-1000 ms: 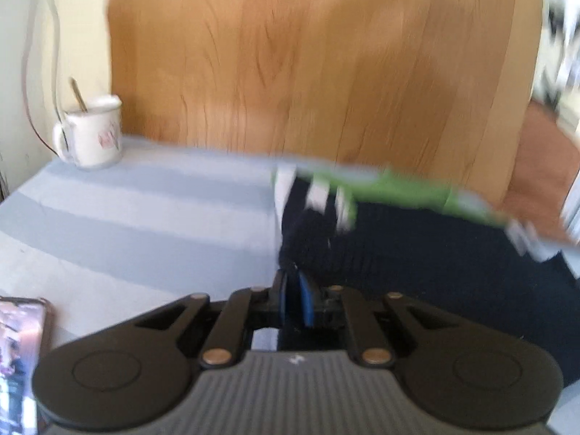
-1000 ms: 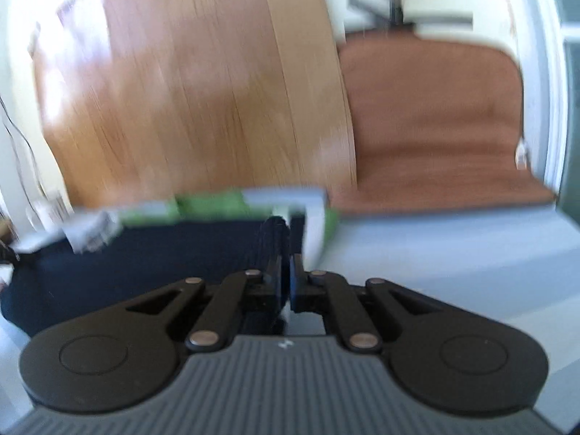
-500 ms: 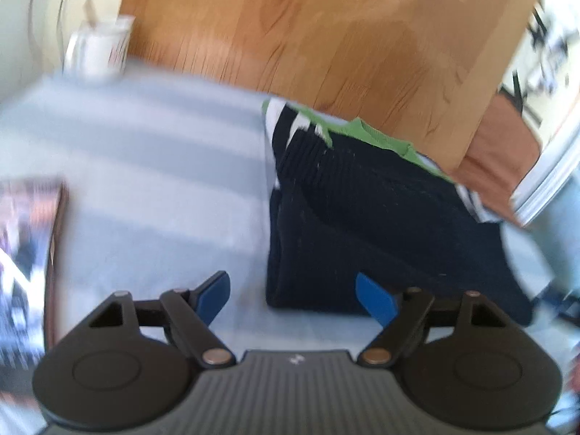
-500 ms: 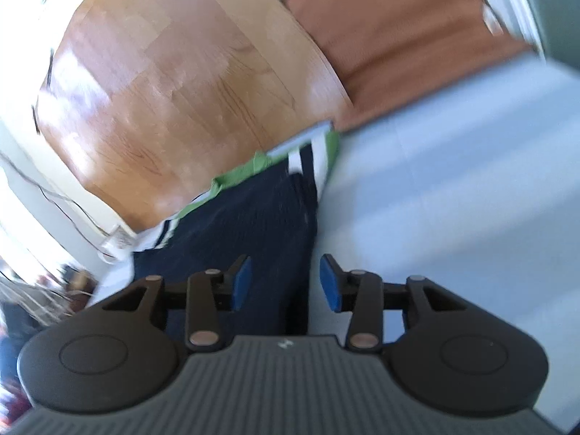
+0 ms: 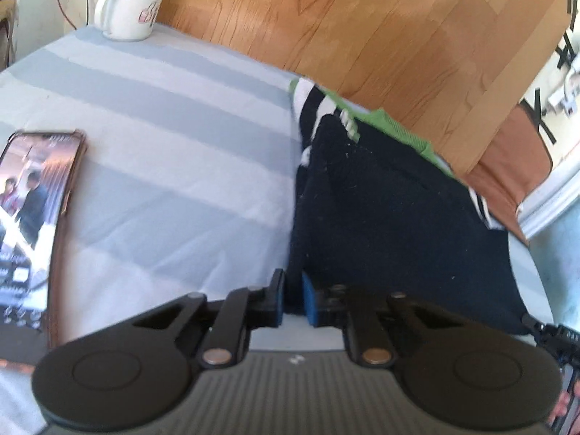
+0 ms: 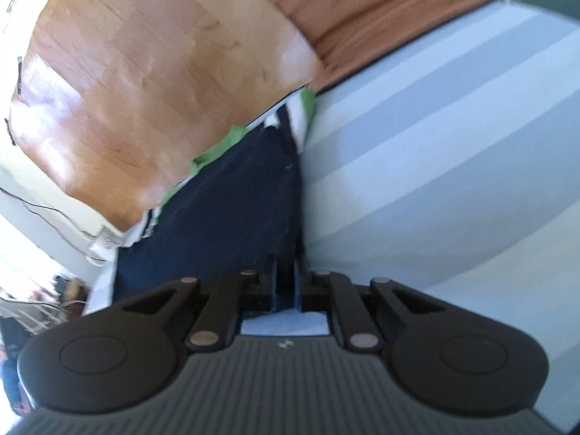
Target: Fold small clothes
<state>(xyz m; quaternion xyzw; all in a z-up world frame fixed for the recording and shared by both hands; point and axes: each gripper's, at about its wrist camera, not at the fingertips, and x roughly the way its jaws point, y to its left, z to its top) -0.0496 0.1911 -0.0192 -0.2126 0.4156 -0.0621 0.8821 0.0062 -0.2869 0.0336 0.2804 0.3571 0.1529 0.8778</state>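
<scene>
on striped grey-blue bedding (image 5: 152, 166), left gripper (image 5: 293, 299) and right gripper (image 6: 286, 286) had just clenched the near corners of a dark navy knit garment with green-and-white trim (image 5: 391, 210), mid-fold, likely carrying that edge over next.

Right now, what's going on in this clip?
A person with a gripper in each hand is folding a dark navy garment with green and white trim on a striped sheet. The left gripper and right gripper have just closed on its two near corners, pinching the fabric. A mug and a phone sit off to the left, untouched.
</scene>
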